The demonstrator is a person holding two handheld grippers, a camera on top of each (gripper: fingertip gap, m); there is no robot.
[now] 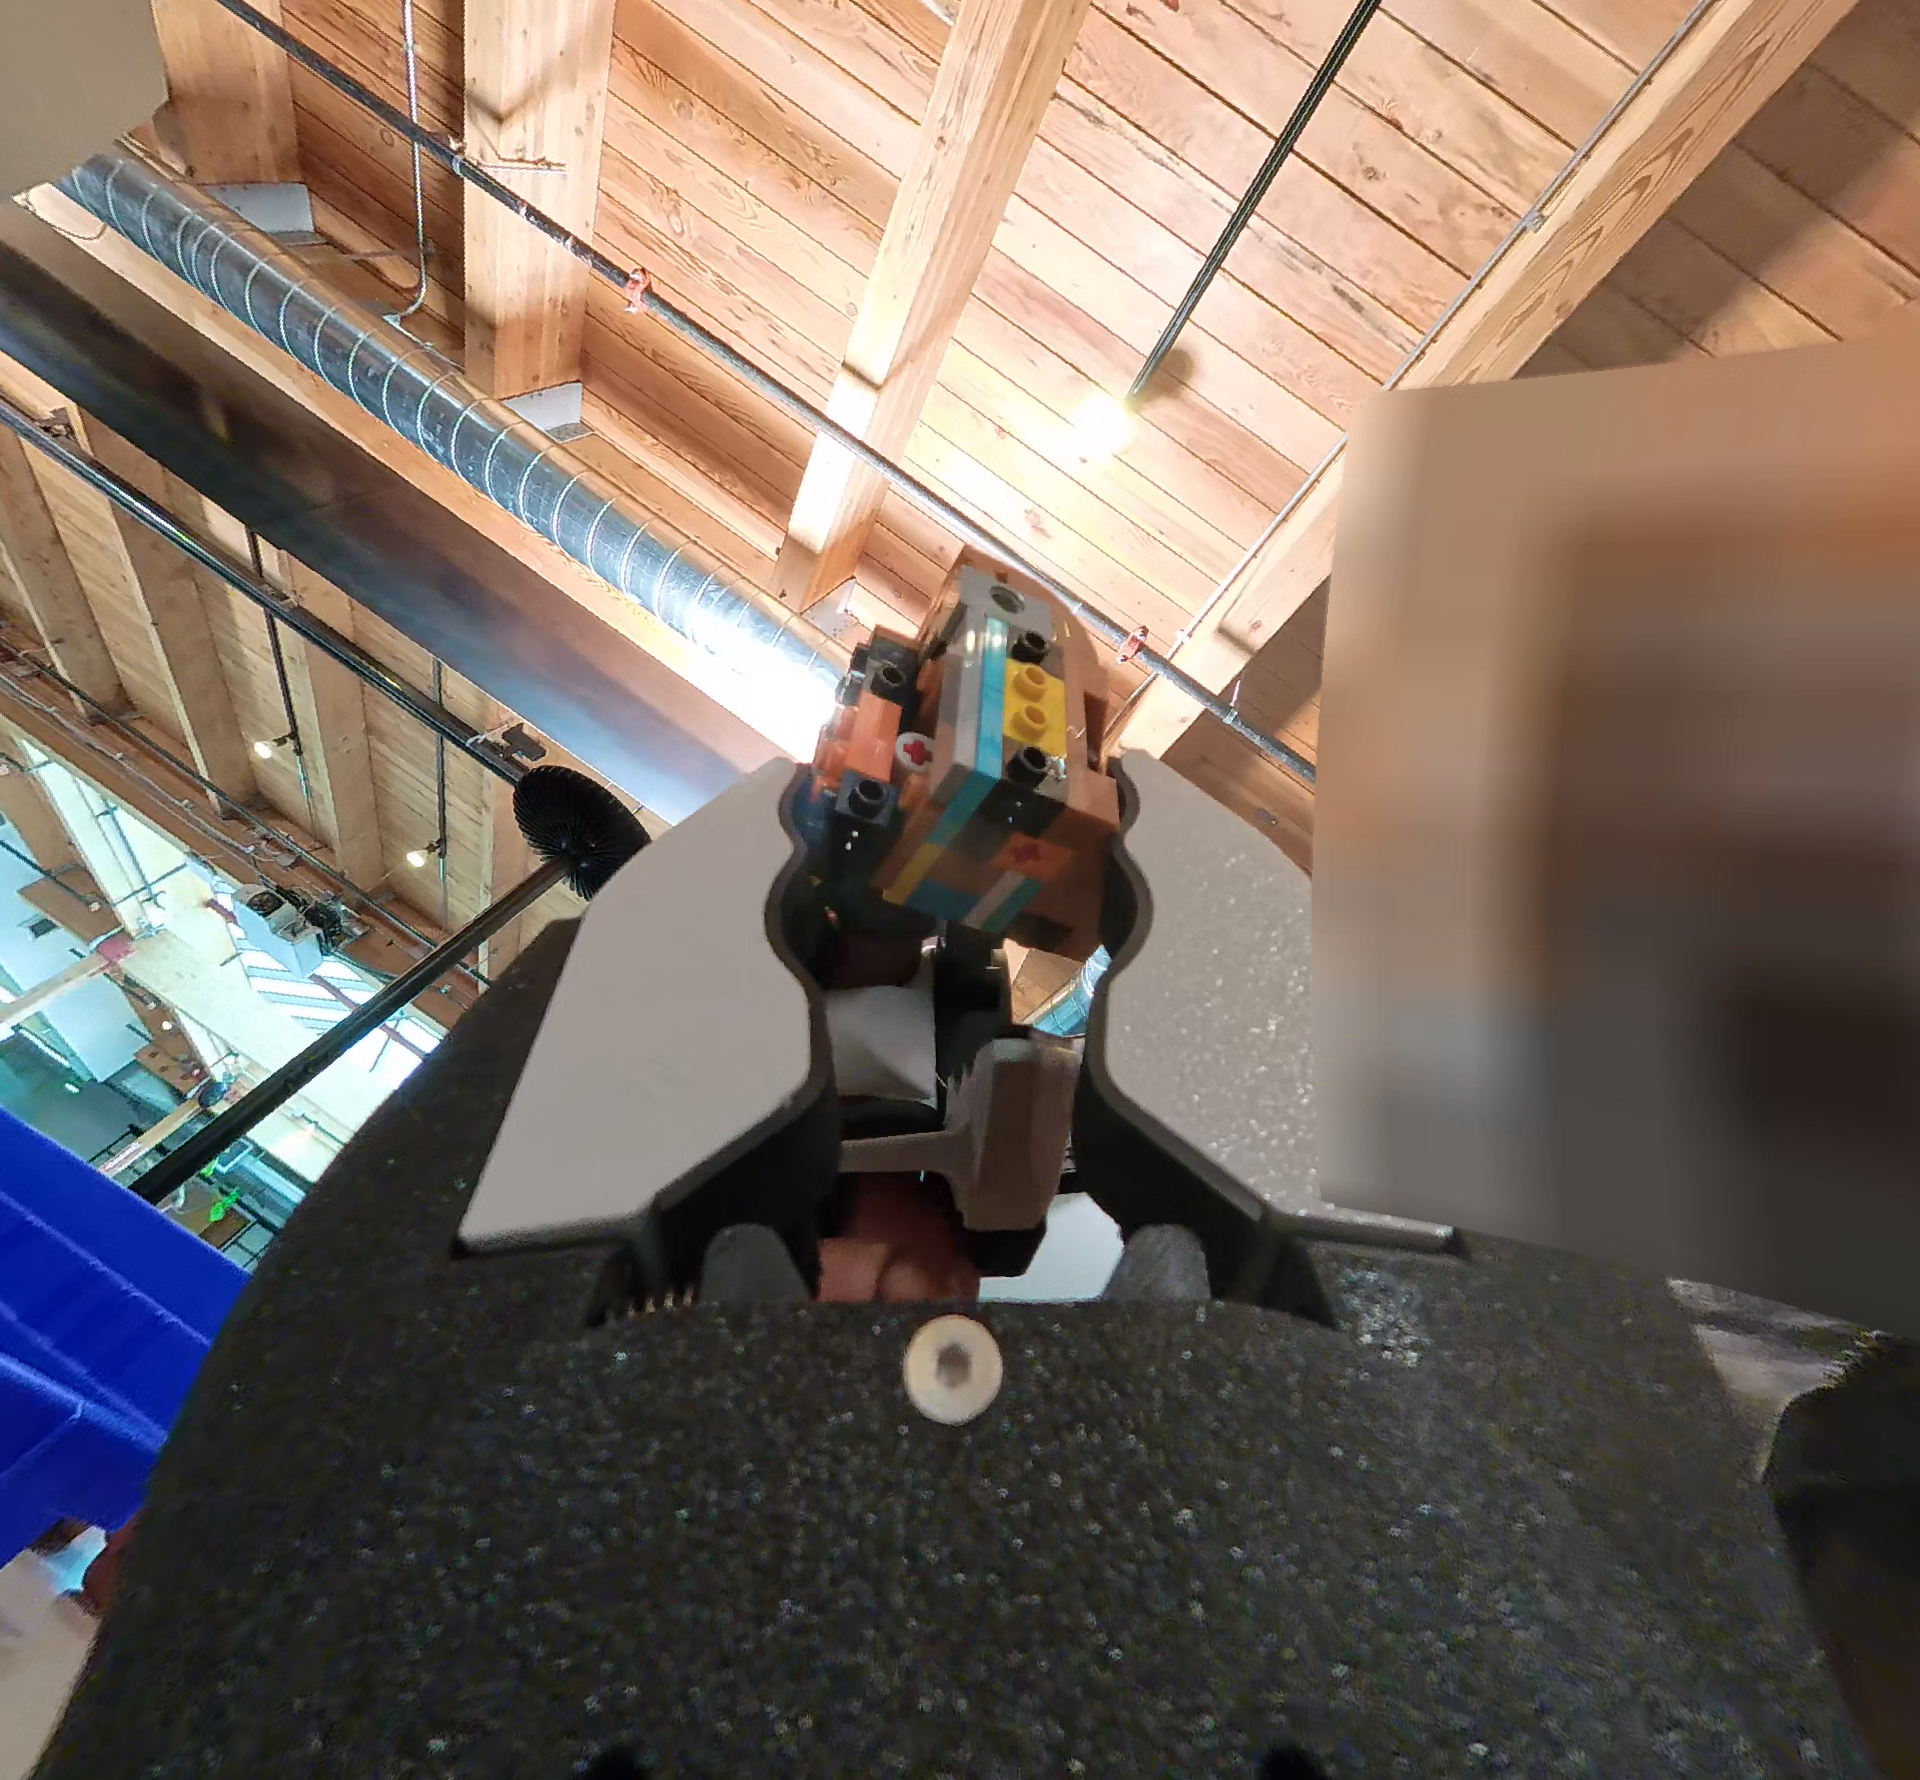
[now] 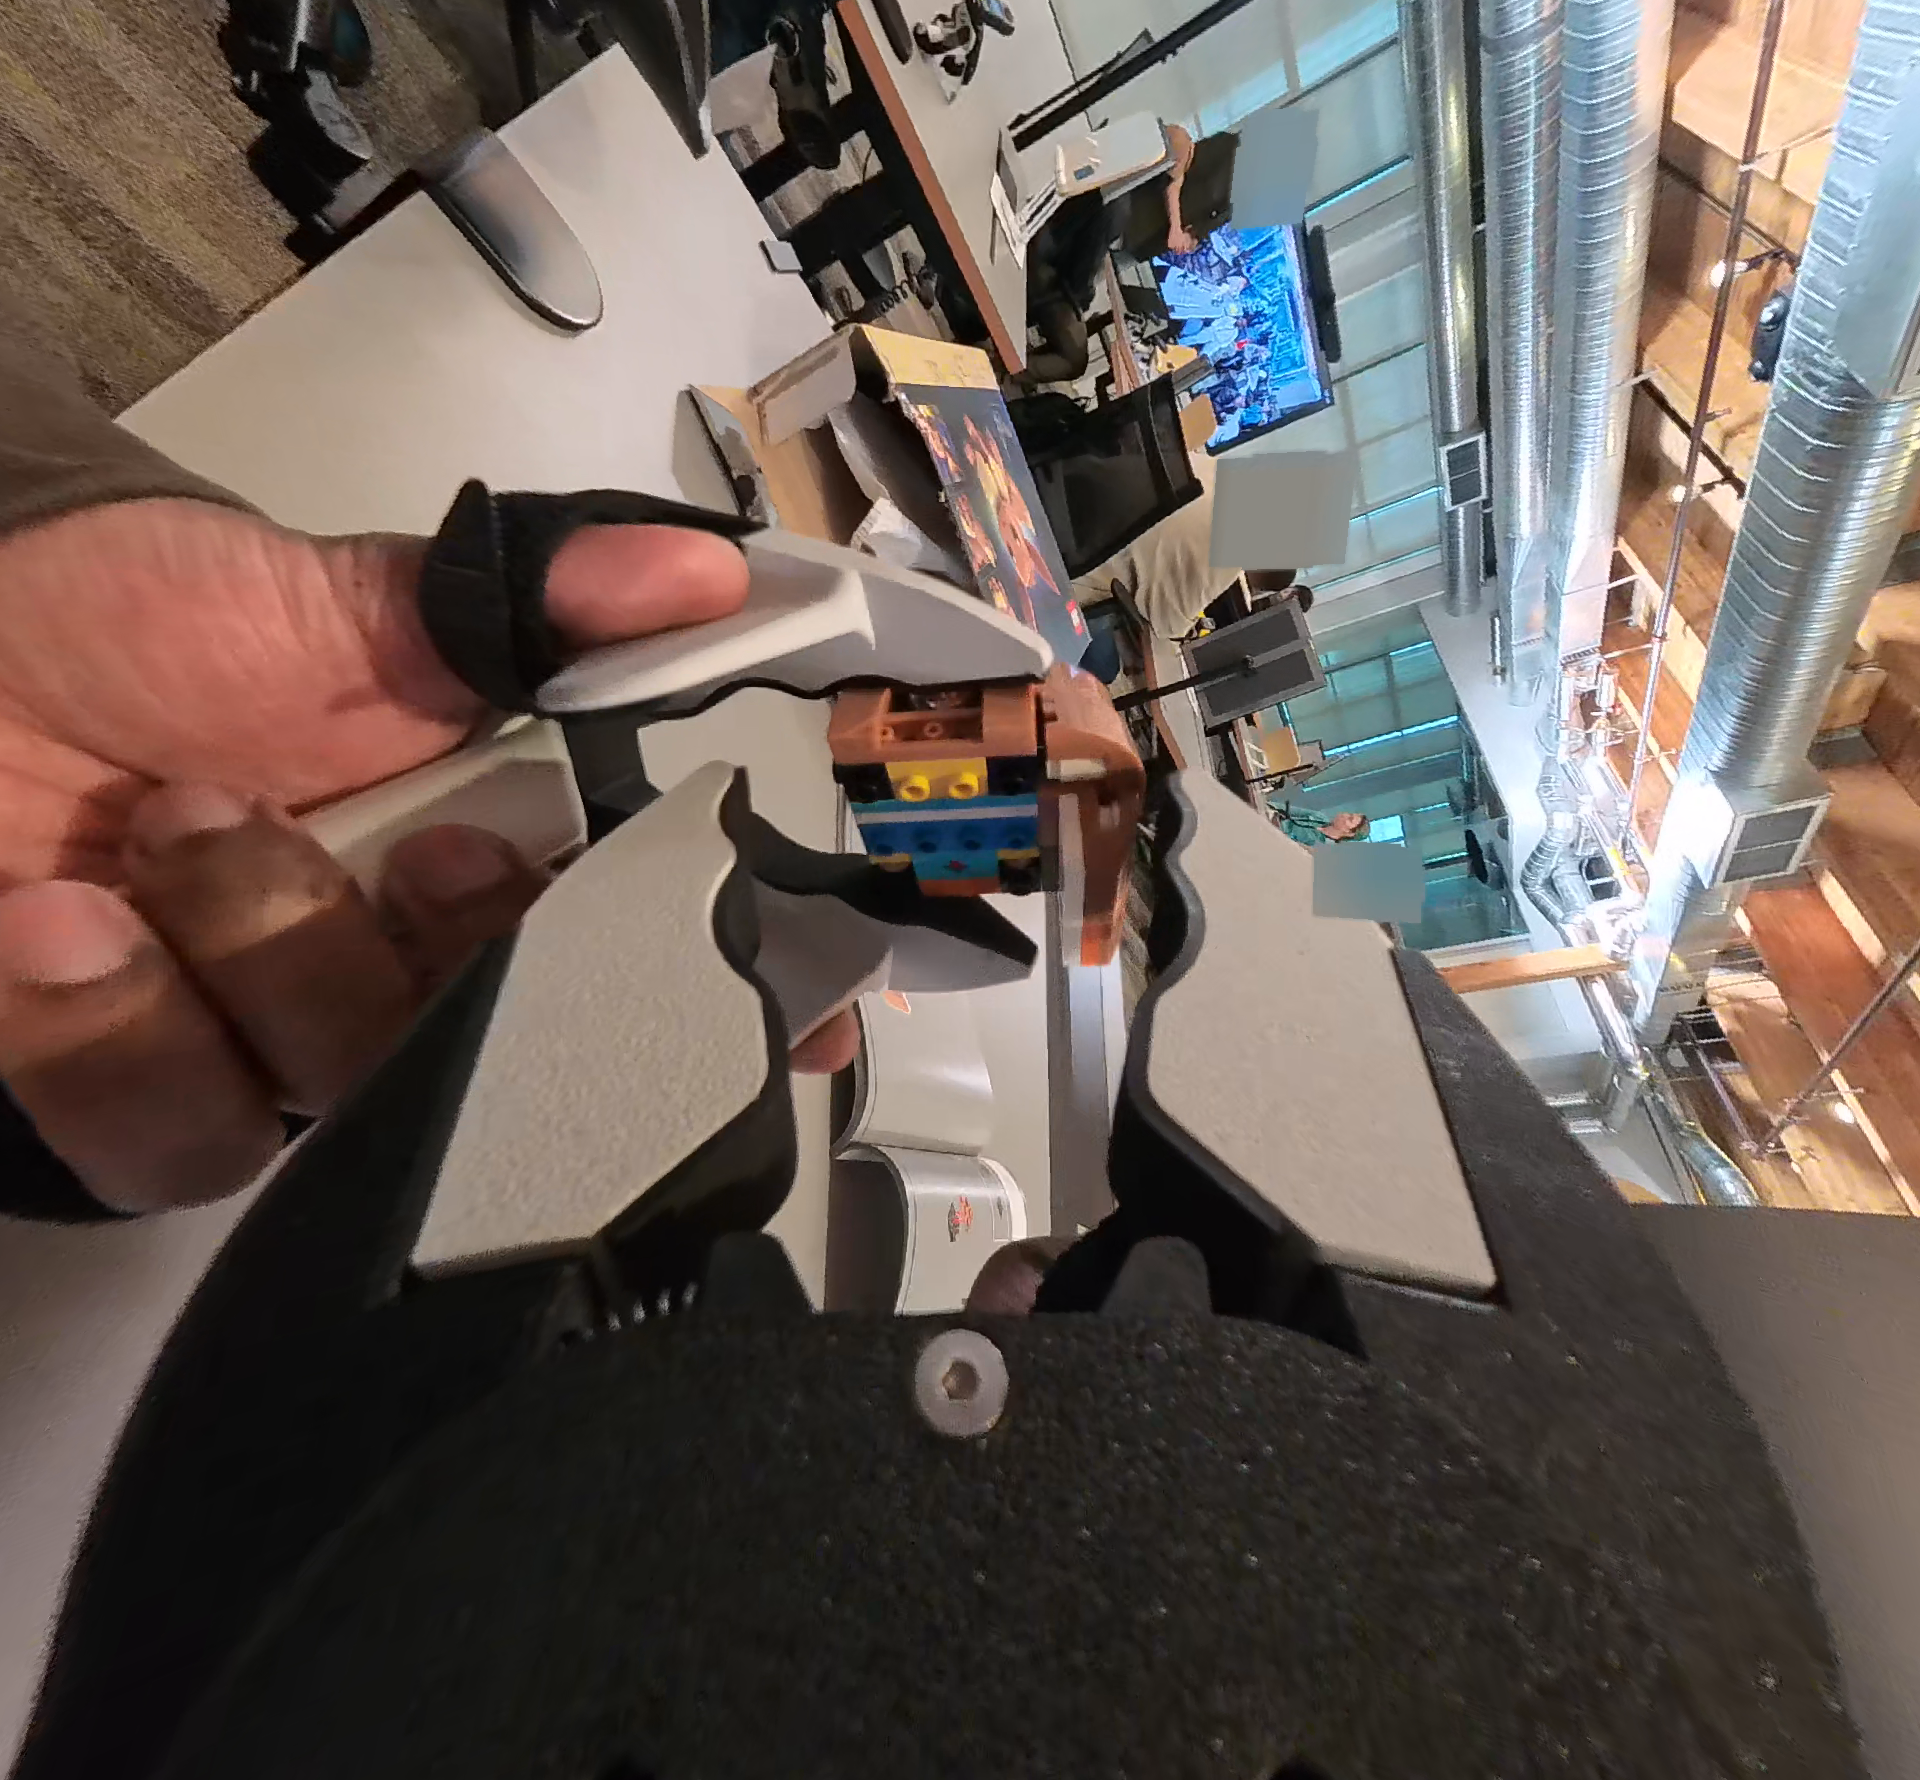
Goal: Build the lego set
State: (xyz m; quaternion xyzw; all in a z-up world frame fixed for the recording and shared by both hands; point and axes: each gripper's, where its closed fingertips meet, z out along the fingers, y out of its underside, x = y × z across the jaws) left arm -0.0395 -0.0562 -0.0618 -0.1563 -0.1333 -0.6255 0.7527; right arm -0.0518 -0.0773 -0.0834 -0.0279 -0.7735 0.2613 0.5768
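My left tool (image 1: 956,821) grips the multicoloured brick lego block (image 1: 977,774); my right tool (image 2: 956,857) gapes, seemingly untouching.

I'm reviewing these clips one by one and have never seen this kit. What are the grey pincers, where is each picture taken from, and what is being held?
No robot here: a person holds a hand-operated two-finger gripper in each hand, with a wide-angle camera on each looking along its fingers.

The left wrist view points up at a wooden ceiling. The left gripper is closed on a small lego build of brown, blue, yellow and black bricks.

The right wrist view is tilted sideways. Its own right gripper stands open around the build, not gripping it. The person's left hand works the other gripper, whose fingers clamp the build.

Behind, on the white table, lies the opened set box.
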